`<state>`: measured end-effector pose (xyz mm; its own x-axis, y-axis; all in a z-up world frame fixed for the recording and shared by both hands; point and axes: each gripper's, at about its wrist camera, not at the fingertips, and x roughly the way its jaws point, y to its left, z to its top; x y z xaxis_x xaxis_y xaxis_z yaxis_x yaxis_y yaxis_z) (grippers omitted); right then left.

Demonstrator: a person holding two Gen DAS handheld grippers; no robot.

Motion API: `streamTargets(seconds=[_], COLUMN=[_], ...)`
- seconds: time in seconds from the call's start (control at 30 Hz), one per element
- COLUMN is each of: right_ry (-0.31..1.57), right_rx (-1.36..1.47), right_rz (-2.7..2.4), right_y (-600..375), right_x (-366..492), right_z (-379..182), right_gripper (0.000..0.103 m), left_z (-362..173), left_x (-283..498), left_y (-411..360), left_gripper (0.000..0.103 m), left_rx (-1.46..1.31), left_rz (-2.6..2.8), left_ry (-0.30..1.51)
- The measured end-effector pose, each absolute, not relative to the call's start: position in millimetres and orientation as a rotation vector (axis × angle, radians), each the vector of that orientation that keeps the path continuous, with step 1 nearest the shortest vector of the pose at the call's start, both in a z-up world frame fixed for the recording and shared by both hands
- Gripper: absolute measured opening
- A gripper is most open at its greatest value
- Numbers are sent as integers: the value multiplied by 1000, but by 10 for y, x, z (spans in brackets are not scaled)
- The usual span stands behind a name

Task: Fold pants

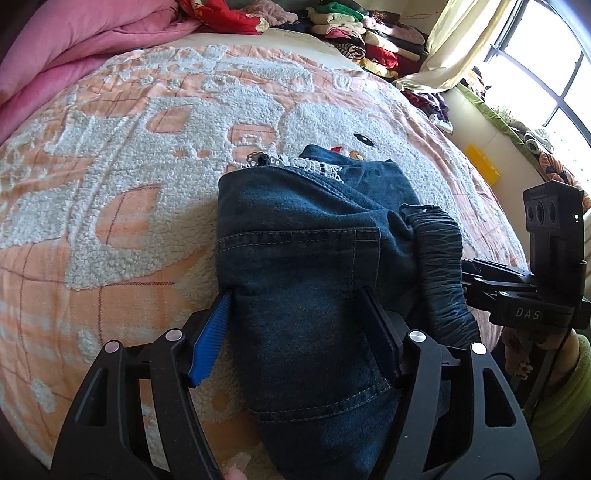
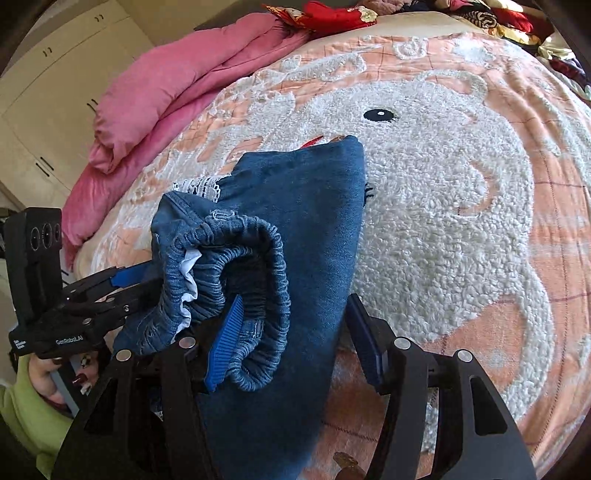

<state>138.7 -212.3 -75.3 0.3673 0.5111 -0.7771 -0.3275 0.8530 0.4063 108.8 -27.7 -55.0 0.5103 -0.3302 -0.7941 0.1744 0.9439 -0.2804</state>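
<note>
The blue denim pants [image 1: 306, 258] lie folded in a bundle on the bed, with a lace trim at the far end and the elastic waistband [image 2: 255, 273] bunched up near me. My left gripper [image 1: 295, 317] is open, its blue pads on either side of the near part of the denim. My right gripper [image 2: 291, 325] is open too, straddling the pants by the waistband. Each gripper shows in the other's view, the right one [image 1: 491, 280] at the waistband and the left one [image 2: 107, 284] at the pants' left side.
The bed is covered by a peach and white fleece blanket [image 1: 129, 166] with a cartoon face. A pink quilt [image 2: 166, 92] lies along the left. Stacks of folded clothes [image 1: 369, 33] stand at the far side. A window [image 1: 546, 74] is on the right.
</note>
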Motion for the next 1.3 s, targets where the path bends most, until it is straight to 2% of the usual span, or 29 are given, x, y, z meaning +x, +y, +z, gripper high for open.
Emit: streamTargets(seconds=[0.03, 0.07, 0.1, 0.13, 0.17, 0.2, 0.3, 0.57, 0.73, 0.87, 0.97, 1.13, 1.23, 1.3], right_ry=[1064, 1063, 1063, 1060, 1048, 1031, 960, 852, 861, 946, 994, 1013, 973, 936], right_rx=[195, 200, 206, 209, 198, 181, 153, 75, 52, 19, 45, 87, 72, 74], right_rz=[550, 569, 586, 609, 617, 623, 648, 647, 594, 471, 413, 396, 390, 397], right_y=[-2114, -2104, -2087, -2061, -2029, -1998, -1938, -1783, -1778, -1887, -2012, -2103, -2113, -2123], right_x=[1389, 1385, 1393, 1395, 1379, 1355, 1300, 1439, 1599, 1668, 1681, 1649, 1570, 1492], right_z=[-756, -755, -756, -750, -723, -677, -486, -134, -231, -467, -610, -655, -526, -409], right_gripper=[46, 35, 29, 23, 20, 19, 18, 18, 18, 21, 37, 41, 54, 66], left_z=[-550, -544, -534, -509, -482, -456, -347, -32, -121, -272, -314, -337, -288, -222], left_x=[1089, 1084, 1090, 1083, 1072, 1074, 1075, 1247, 1357, 1364, 1356, 1341, 1283, 1225], left_y=[-286, -306, -320, -345, -363, -370, -352, -272, -263, -264, -279, -274, -272, -267], left_gripper=[57, 51, 43, 39, 31, 25, 21, 20, 20, 22, 26, 33, 37, 46], left_rx=[-167, -158, -153, -137, -123, -112, -125, -151, -137, -127, -120, -124, -122, -117], left_rz=[-305, -306, -306, -304, -305, -307, -316, -299, -272, -263, -264, -257, -255, -252], left_ry=[990, 986, 983, 976, 968, 962, 939, 860, 873, 900, 904, 912, 903, 889])
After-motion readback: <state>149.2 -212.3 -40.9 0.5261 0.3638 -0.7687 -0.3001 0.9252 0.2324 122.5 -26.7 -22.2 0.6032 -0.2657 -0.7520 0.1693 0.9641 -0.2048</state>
